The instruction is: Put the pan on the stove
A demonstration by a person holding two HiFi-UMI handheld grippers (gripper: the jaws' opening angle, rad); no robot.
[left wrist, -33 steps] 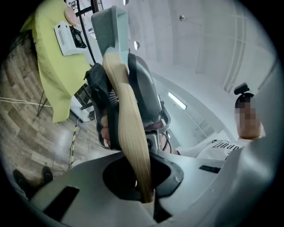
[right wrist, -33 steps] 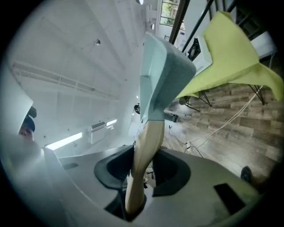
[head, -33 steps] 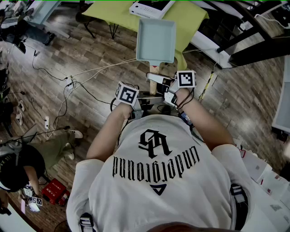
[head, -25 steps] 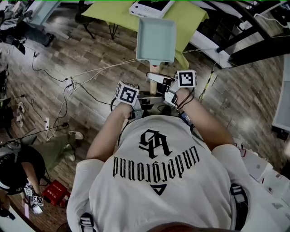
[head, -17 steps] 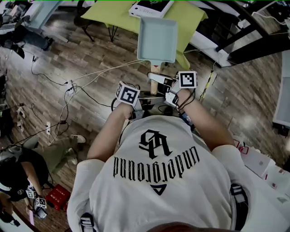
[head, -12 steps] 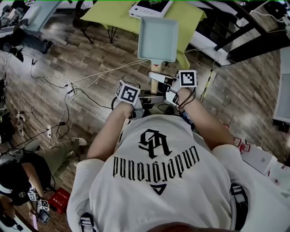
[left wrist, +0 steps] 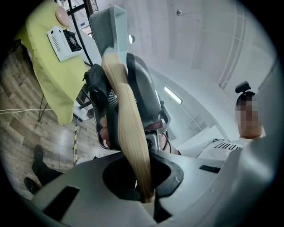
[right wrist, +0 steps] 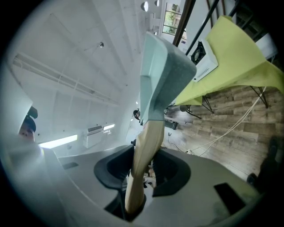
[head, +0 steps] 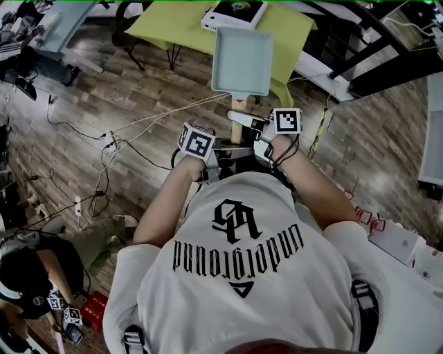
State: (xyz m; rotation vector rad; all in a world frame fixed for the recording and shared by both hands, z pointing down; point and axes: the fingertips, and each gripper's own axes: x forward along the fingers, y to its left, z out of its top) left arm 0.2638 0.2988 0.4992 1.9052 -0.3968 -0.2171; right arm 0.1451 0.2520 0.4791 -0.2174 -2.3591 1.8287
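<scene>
Seen from the head view, the pale square pan (head: 241, 61) hangs in the upper centre of the frame, held out level over the wooden floor (head: 104, 90). Its far edge overlaps the near edge of the yellow-green bench (head: 173, 21). The white stove (head: 235, 12) lies on that bench at the top edge, just beyond the pan, and the pan is not on it. A wooden handle (head: 237, 130) runs from the pan down toward the person's chest. The left tool (head: 227, 153) meets it from centre-left and the right tool (head: 243, 123) from centre-right, each with its marker cube beside it. Cables (head: 124, 138) trail across the floor at the left.

From the left gripper view, the handle (left wrist: 128, 133) rises out of the bottom centre, with the left tool (left wrist: 144, 193) clenched on its end. The pan (left wrist: 111, 26) stands edge-on at the top, and the stove (left wrist: 62, 37) and bench (left wrist: 49, 75) sit at the upper left.

From the right gripper view, the right tool (right wrist: 135, 195) grips the handle (right wrist: 146, 142) at the bottom centre. The pan (right wrist: 164, 75) tilts edge-on above it. The stove (right wrist: 205, 62) and bench (right wrist: 239, 57) fill the upper right.
</scene>
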